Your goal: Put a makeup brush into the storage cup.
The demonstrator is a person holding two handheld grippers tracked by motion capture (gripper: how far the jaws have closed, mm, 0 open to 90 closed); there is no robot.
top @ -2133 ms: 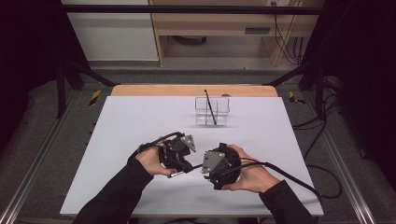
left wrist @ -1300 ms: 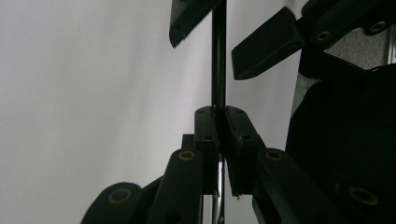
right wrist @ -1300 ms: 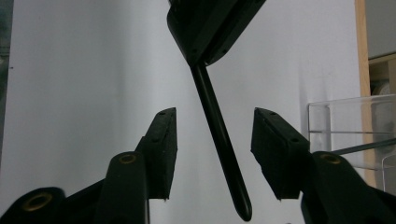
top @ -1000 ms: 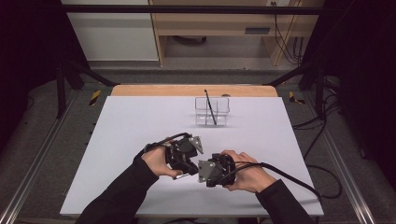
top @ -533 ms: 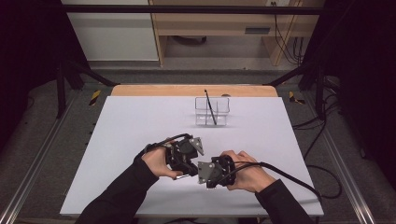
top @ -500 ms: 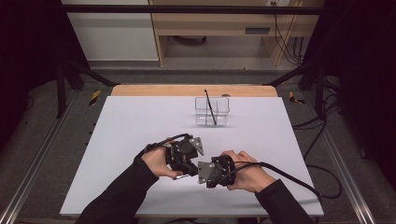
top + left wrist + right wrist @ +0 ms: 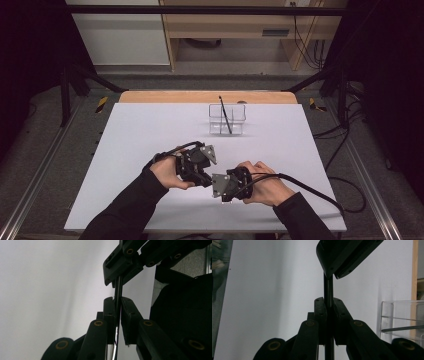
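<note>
I grip one thin black pen [image 7: 118, 293] with both claws, left [image 7: 199, 169] and right [image 7: 226, 184] (jaws just closing); next, pull apart or drop it in the clear holder [image 7: 227, 119].

White table [image 7: 130, 150], clear organizer [image 7: 227, 120] near its far edge

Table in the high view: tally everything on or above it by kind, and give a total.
Clear holder: 1
Pens: 2, the held pen and the standing pen in that holder
Tools: 2, the left tool and the right tool, both shut on the held pen
Total: 5
</note>
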